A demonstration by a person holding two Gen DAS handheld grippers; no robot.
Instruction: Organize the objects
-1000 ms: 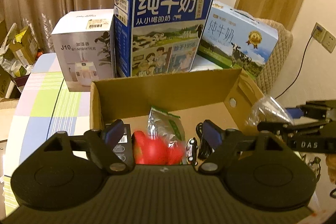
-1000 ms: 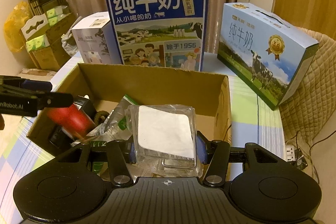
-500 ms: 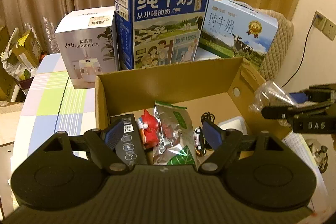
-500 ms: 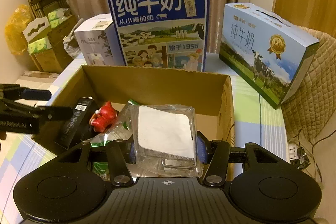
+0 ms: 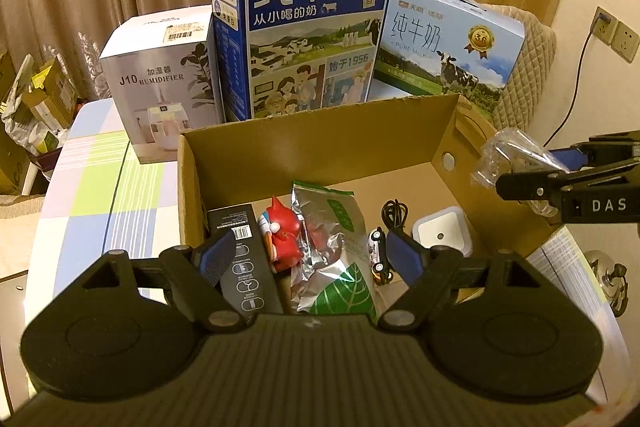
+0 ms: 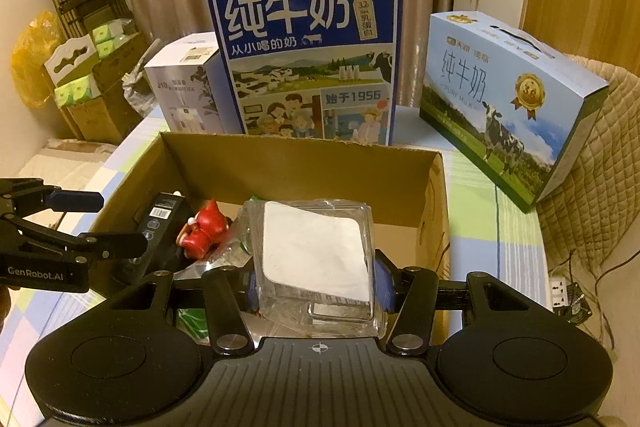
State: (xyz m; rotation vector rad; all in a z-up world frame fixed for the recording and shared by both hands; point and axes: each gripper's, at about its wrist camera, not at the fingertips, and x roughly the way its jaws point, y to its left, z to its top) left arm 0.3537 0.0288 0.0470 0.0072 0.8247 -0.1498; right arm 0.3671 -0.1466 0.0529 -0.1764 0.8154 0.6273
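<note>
Over the cardboard box (image 6: pixel 304 167), I am holding a clear packet (image 6: pixel 316 259) in my right gripper (image 6: pixel 316 291), left gripper (image 5: pixel 308 255) wide, empty; lowering it inside comes next.

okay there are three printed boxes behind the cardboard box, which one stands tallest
The dark blue milk carton in the middle. Its handle rises above the white humidifier box on its left and the pale blue milk carton on its right.
</note>
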